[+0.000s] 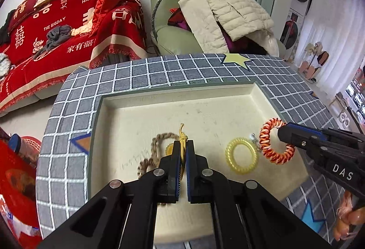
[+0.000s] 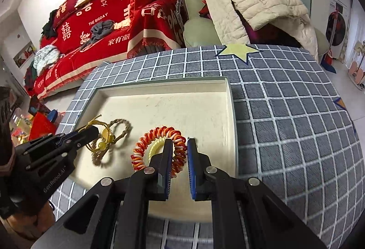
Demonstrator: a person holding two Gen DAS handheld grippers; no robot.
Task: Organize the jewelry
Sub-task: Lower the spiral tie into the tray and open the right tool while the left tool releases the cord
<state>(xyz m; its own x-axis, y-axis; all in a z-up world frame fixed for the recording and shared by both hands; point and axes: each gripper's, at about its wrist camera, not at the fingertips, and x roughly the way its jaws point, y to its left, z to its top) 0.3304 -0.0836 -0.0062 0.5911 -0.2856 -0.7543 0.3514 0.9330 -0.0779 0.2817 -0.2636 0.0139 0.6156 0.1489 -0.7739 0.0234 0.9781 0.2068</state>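
Note:
A cream tray (image 1: 141,112) (image 2: 205,107) lies on the checked tablecloth. My left gripper (image 1: 183,145) is shut on a yellow cord bracelet (image 1: 182,137) with amber beads (image 2: 103,139), low over the tray. A braided tan cord (image 1: 155,148) (image 2: 121,128) lies under it. My right gripper (image 2: 179,142) is open, and its left finger passes through a red-and-white spiral hair tie (image 2: 157,148) (image 1: 271,141), which hangs tilted on it. A yellow spiral hair tie (image 1: 241,155) (image 2: 155,146) lies flat beside it, with a small silver piece (image 1: 253,138) next to it.
The table (image 2: 285,116) has a grey checked cloth with a yellow star (image 1: 237,60). Beyond it stand a red sofa (image 1: 68,27) and a green armchair (image 1: 182,9) with a cream jacket. A red bag (image 1: 16,176) stands at the left of the table.

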